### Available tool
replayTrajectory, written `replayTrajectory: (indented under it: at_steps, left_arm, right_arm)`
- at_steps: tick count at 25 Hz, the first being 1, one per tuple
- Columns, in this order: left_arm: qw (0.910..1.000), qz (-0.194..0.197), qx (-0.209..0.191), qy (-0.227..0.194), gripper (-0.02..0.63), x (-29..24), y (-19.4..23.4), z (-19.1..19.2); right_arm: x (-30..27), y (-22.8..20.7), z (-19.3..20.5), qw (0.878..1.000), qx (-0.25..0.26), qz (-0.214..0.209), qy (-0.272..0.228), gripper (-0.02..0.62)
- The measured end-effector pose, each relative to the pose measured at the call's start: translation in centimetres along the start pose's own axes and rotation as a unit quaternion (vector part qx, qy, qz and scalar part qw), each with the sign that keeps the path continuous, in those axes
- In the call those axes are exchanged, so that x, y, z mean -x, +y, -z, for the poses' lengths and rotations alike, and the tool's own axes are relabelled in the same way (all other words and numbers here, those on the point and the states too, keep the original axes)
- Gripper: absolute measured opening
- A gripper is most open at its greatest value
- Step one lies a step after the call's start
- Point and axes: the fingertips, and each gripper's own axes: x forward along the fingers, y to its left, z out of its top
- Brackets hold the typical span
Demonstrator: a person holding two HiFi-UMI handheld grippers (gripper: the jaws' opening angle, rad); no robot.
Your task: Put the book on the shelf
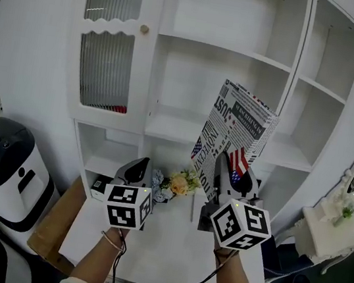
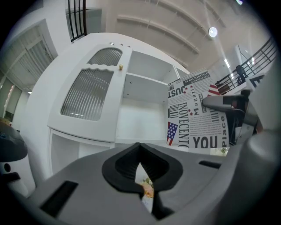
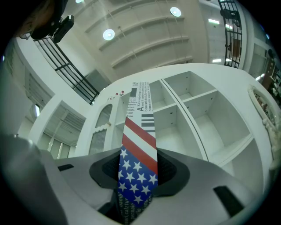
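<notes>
A book (image 1: 235, 133) with a black-and-white newsprint cover and a stars-and-stripes spine is held upright and tilted in front of the white shelf unit (image 1: 216, 64). My right gripper (image 1: 228, 174) is shut on its lower spine; in the right gripper view the flag spine (image 3: 138, 162) fills the gap between the jaws. The left gripper (image 1: 138, 168) hovers over the table to the left, apart from the book. Its jaws nearly touch with nothing between them (image 2: 140, 176). The book's cover (image 2: 197, 116) shows at the right of the left gripper view.
A small flower bunch (image 1: 180, 183) lies on the white table (image 1: 167, 243) between the grippers. A ribbed-glass cabinet door (image 1: 110, 40) closes the unit's left side. A black-and-white appliance (image 1: 0, 166) stands at left, a white side table with mirror (image 1: 340, 223) at right.
</notes>
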Motion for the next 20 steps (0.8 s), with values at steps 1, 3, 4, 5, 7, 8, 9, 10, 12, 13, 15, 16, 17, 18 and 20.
replayTrajectory:
  at_steps: [1,3,4,5,7,8,9,10,12,13,15,16,17,18,20]
  left_arm:
    - [1.0000,0.001,0.000,-0.002,0.002,-0.1,0.0,-0.4]
    - [1.0000,0.002,-0.001,-0.006,0.002,-0.4,0.1,-1.0]
    - [1.0000,0.002,-0.002,-0.007,0.002,-0.5,0.2,-1.4]
    - [1.0000,0.002,-0.003,-0.008,0.001,-0.7,0.2,-1.6]
    - [0.9999,0.004,-0.006,-0.009,0.002,-1.1,0.1,-2.1]
    - [0.9999,0.005,-0.008,-0.010,0.002,-1.3,0.0,-2.4]
    - [0.9999,0.007,-0.009,-0.011,0.002,-1.4,-0.1,-2.6]
    - [0.9998,0.008,-0.010,-0.013,0.002,-1.6,-0.2,-2.9]
    - [0.9997,0.008,-0.012,-0.018,0.002,-1.7,-0.2,-3.4]
    - [0.9997,0.008,-0.012,-0.020,0.002,-1.8,-0.2,-3.7]
    - [0.9997,0.006,-0.008,-0.024,0.002,-1.9,0.1,-4.1]
    - [0.9997,0.005,-0.006,-0.025,0.000,-2.0,0.2,-4.3]
    - [0.9996,0.004,-0.006,-0.026,0.002,-2.1,0.3,-4.5]
    - [0.9996,0.003,-0.006,-0.027,0.001,-2.2,0.4,-4.6]
    - [0.9996,0.003,-0.011,-0.026,0.002,-2.4,0.4,-4.8]
  right_arm:
    - [-0.3,0.0,-0.3,1.000,0.003,-0.001,-0.003,0.170]
    - [-1.1,0.1,-1.0,1.000,0.009,-0.002,-0.009,0.170]
    - [-1.4,0.1,-1.2,1.000,0.012,-0.002,-0.012,0.170]
    - [-1.9,0.1,-1.4,1.000,0.015,-0.002,-0.014,0.170]
    - [-2.7,-0.1,-1.7,1.000,0.022,0.001,-0.016,0.170]
    - [-3.1,-0.2,-1.8,1.000,0.025,0.002,-0.016,0.170]
    - [-3.5,-0.4,-1.9,0.999,0.028,0.004,-0.016,0.170]
    - [-3.9,-0.6,-1.9,0.999,0.030,0.006,-0.015,0.170]
    - [-4.5,-1.0,-1.8,0.999,0.034,0.011,-0.014,0.170]
    - [-4.8,-1.3,-1.8,0.999,0.036,0.015,-0.013,0.170]
    - [-5.3,-1.9,-1.6,0.999,0.041,0.024,-0.012,0.170]
    - [-5.6,-2.2,-1.6,0.998,0.045,0.029,-0.011,0.170]
    - [-5.9,-2.5,-1.5,0.998,0.050,0.034,-0.009,0.170]
    - [-6.2,-2.8,-1.4,0.998,0.055,0.038,-0.007,0.170]
    - [-6.8,-3.4,-1.2,0.997,0.065,0.046,-0.002,0.170]
